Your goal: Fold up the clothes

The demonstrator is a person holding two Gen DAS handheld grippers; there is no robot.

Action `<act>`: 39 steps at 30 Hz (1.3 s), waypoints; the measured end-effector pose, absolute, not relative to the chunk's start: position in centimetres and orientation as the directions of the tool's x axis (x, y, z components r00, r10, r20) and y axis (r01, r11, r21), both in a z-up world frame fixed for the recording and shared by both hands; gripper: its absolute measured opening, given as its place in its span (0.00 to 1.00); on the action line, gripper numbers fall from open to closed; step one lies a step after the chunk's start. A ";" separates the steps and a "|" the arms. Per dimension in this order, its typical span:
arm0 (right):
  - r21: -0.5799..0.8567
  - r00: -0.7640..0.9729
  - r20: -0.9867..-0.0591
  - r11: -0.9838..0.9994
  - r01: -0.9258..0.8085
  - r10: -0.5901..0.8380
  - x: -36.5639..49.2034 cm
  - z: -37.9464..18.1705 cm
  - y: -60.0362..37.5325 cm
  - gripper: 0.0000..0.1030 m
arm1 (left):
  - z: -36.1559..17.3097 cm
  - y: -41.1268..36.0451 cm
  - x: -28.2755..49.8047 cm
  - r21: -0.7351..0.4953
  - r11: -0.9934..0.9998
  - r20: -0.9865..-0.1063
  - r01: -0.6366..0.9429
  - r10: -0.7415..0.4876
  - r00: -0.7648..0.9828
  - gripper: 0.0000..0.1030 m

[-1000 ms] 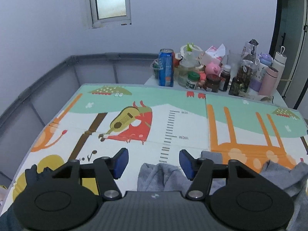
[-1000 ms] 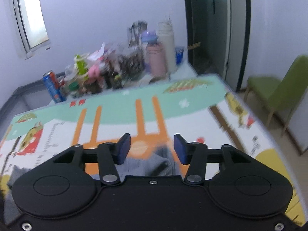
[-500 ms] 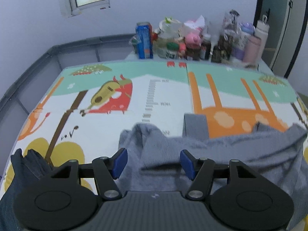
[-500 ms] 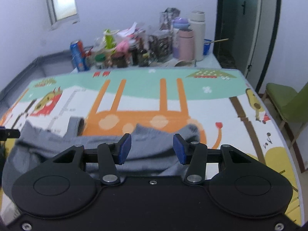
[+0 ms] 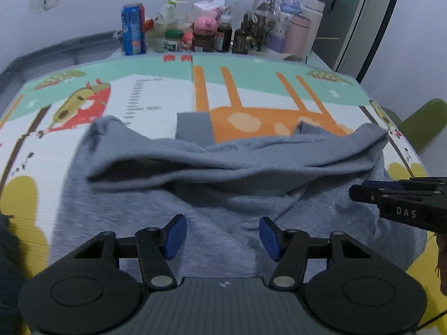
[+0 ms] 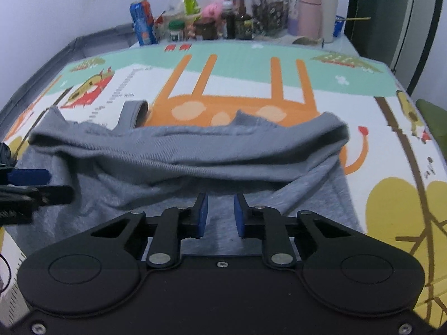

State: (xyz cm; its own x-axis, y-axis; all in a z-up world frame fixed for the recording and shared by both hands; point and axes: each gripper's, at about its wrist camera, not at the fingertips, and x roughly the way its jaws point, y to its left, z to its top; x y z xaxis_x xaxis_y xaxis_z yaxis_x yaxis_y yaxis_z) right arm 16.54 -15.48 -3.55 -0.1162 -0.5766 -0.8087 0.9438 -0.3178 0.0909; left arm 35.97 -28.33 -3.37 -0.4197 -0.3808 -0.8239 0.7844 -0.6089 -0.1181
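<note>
One grey garment (image 5: 223,173); left gripper (image 5: 222,236) jaws wide, right gripper (image 6: 220,215) jaws closing, narrow.

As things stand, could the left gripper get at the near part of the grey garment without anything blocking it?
Probably yes. The left gripper hangs with its jaws apart right over the grey garment, and nothing lies between them. The right gripper is off to the side over the same cloth, clear of that path.

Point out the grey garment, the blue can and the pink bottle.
Grey garment (image 5: 223,167): left wrist view, on its bunched middle fold.
Blue can (image 5: 133,29): left wrist view, mid-body.
Pink bottle (image 6: 309,14): right wrist view, mid-body.
</note>
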 end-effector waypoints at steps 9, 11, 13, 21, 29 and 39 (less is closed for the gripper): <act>0.099 -0.120 -0.831 -0.357 0.929 -0.543 15.4 -5.7 -17.8 0.19 | -5.0 -31.7 34.4 -0.088 -0.555 -0.835 0.827 -0.412 -0.364 0.52; 0.092 -0.133 -0.836 -0.374 0.923 -0.533 14.9 -6.0 -18.4 0.19 | -5.0 -32.8 34.3 -0.074 -0.544 -0.834 0.836 -0.425 -0.351 0.52; 0.076 -0.149 -0.836 -0.381 0.922 -0.527 14.4 -6.3 -19.2 0.19 | -4.9 -33.9 34.1 -0.058 -0.534 -0.832 0.843 -0.441 -0.337 0.52; -0.003 -0.227 -0.823 -0.396 0.918 -0.521 12.0 -6.2 -23.3 0.19 | -4.9 -39.5 33.8 -0.002 -0.452 -0.826 0.892 -0.502 -0.256 0.52; -0.008 -0.284 -0.787 -0.451 0.893 -0.547 9.9 -4.7 -25.3 0.19 | -4.3 -42.5 34.8 -0.016 -0.347 -0.810 0.938 -0.545 -0.216 0.44; -0.031 -0.290 -0.774 -0.423 0.906 -0.563 10.3 -3.7 -24.7 0.19 | -3.8 -40.4 34.5 0.013 -0.398 -0.787 0.917 -0.570 -0.236 0.54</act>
